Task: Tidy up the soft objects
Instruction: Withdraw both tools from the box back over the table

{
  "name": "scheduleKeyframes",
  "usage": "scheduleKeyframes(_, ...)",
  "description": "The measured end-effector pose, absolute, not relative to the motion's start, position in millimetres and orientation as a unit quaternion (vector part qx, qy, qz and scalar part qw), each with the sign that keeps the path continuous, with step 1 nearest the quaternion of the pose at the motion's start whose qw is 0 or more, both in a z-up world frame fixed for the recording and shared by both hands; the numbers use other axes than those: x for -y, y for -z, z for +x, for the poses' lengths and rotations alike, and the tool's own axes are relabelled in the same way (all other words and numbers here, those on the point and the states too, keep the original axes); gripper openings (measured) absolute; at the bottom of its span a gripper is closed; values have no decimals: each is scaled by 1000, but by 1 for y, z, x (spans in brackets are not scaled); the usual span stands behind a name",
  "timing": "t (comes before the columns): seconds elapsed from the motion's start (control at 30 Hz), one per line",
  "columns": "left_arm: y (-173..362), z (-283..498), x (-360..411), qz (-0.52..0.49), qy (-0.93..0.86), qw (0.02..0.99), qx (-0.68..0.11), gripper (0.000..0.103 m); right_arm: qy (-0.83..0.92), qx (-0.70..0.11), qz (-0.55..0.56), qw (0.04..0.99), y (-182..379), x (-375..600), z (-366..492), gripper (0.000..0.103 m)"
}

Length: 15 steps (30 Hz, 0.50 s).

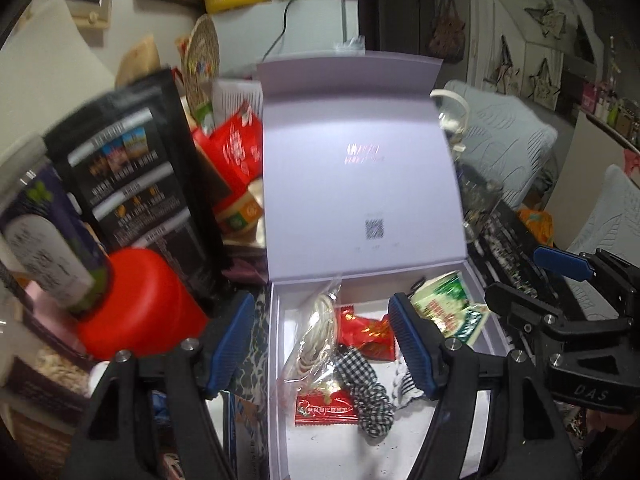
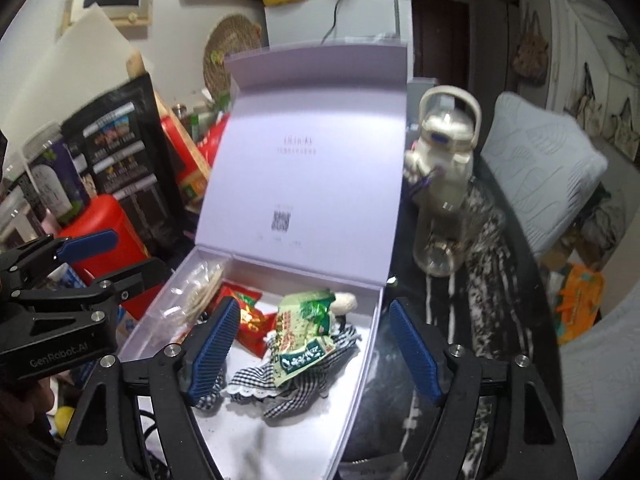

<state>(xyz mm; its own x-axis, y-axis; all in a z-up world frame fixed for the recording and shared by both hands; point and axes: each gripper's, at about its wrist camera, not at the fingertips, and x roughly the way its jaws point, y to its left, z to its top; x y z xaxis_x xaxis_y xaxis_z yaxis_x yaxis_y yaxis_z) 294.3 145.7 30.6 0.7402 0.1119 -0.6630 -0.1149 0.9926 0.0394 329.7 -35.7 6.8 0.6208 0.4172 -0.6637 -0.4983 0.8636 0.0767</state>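
So both grippers were hovering over the open lavender box (image 1: 276, 380) and neither had anything in it. The left gripper (image 1: 322, 346) had its blue pads spread fairly wide, nothing touching them, with the box's left wall running up between them. The right gripper (image 2: 314, 354) was spread wide too, empty, and straddling the box's right wall (image 2: 370, 344). No earlier shot to compare, so I'm only going by this one moment.

The soft stuff was all sitting in the box. In the right wrist view the black-and-white checked cloth (image 2: 288, 384) was bunched at about the middle of the tray, with a green-and-white snack packet (image 2: 306, 328) lying on top of it, up toward 12 o'clock. A red packet (image 2: 250, 320) was at 10 o'clock from the cloth, and a clear plastic bag with a coiled white cord (image 2: 200, 292) sat in the far-left corner, roughly 10 o'clock again but further out. In the left wrist view there was a second small red sachet (image 1: 326, 410) just at 9 o'clock of the checked cloth (image 1: 366, 386).

The box lid (image 2: 308, 160) stood upright at 12 o'clock, with a QR code printed on its inner face. Outside the box, a clear jug with a white handle (image 2: 444, 168) stood at 2 o'clock, and a red canister (image 1: 140, 304) and a black printed pouch (image 1: 132, 172) were crowded in at 9 to 10 o'clock. Everything around was pretty cluttered and a bit blurred.
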Motion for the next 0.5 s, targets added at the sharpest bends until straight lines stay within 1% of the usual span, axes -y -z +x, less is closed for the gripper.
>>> scheduleKeyframes(0.33,-74,247,-125,8,-12,957,-288,69,-240,-297,-44,923,-52,63,286,78)
scheduleKeyframes(0.5,-85,224,-113,0,31,961,-276,69,-225,-273,-40,934,-71,81,255,78)
